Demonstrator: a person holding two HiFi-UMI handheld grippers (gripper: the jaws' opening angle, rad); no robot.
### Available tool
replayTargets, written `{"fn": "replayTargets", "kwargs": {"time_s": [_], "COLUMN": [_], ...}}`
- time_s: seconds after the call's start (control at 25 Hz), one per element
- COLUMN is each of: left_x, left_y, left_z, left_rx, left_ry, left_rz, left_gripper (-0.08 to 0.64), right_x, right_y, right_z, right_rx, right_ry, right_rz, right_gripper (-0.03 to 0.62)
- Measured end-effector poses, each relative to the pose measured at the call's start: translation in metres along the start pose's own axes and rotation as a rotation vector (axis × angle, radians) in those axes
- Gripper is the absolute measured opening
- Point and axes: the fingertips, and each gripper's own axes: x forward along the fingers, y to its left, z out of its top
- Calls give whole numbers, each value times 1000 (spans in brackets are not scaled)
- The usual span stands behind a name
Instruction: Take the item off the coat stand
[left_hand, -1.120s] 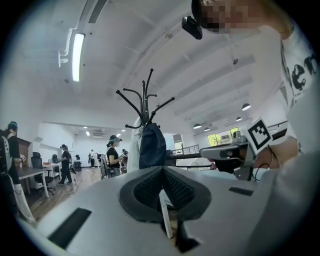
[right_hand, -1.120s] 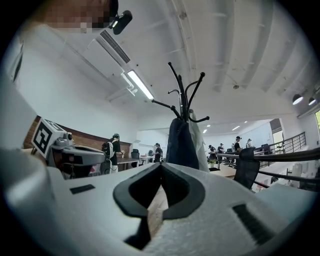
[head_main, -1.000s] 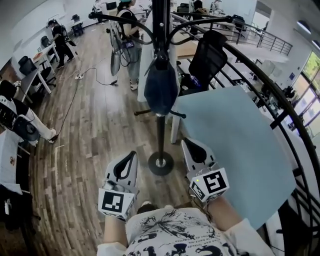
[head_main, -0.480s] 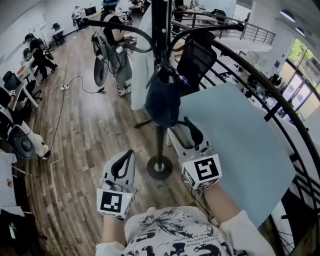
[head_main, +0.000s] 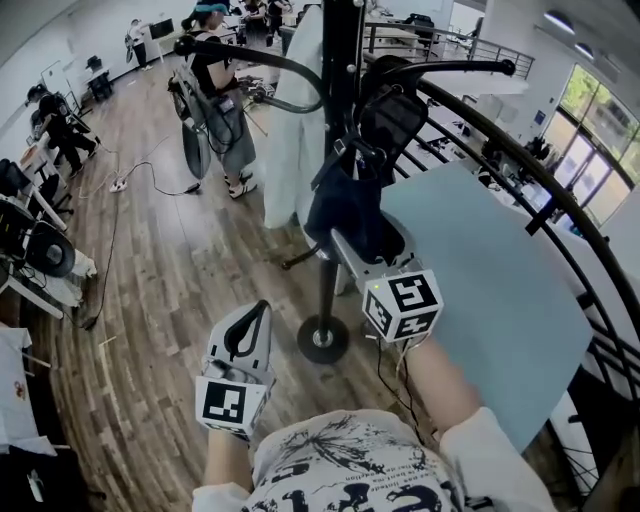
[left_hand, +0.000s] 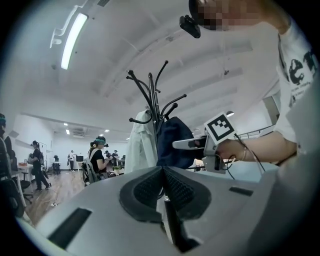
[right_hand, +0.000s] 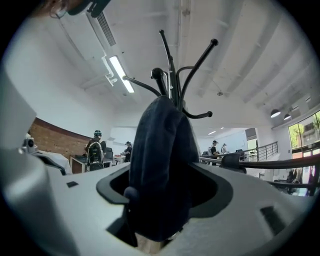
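Note:
A black coat stand (head_main: 341, 90) rises in front of me, its round base (head_main: 322, 340) on the wood floor. A dark navy item (head_main: 352, 205) hangs from it, next to a white coat (head_main: 298, 130). My right gripper (head_main: 366, 240) is raised to the navy item (right_hand: 162, 160). Its jaws are opening, with the cloth hanging between them and filling the gap. My left gripper (head_main: 260, 312) stays low by the base, shut and empty, its pads meeting (left_hand: 162, 172). The left gripper view shows the right gripper (left_hand: 192, 144) against the navy item (left_hand: 172, 140).
A light blue table top (head_main: 500, 300) lies to the right, bordered by a dark curved railing (head_main: 560, 200). A black office chair (head_main: 395, 110) stands behind the stand. A person with a backpack (head_main: 215, 110) stands at the back left, and desks line the left wall.
My right gripper has risen from beside the base up to the navy item, and its jaws have spread around it. The left gripper has stayed put.

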Motion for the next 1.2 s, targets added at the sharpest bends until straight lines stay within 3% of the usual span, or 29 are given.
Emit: {"fn": "replayTargets", "kwargs": {"time_s": [0.08,0.32,0.56,0.84,1.2], "left_x": [2,7,8,10,1], "left_y": [6,19,14,13,-10], "left_z": [-4,-12,-25,-22,-11], "left_rx": [-9,-8,-28,-14,-9], "left_ry": [6,-19,29,17,-2], "left_rz": [-11,-33,-106,-139,-117], "left_gripper": [5,5,5,5,5], "right_x": [7,11,5,-10,-54], "right_y": [-3,-6,-6,-13,-13], "right_z": [0,-4,0,19,59], "right_rx": [-5,-4,5,-20,-45], "right_ry": [1,8,14,-25,-84], "right_rz": [-28,-85,-119,-178,-162], "right_gripper": [264,101,21,8,6]}}
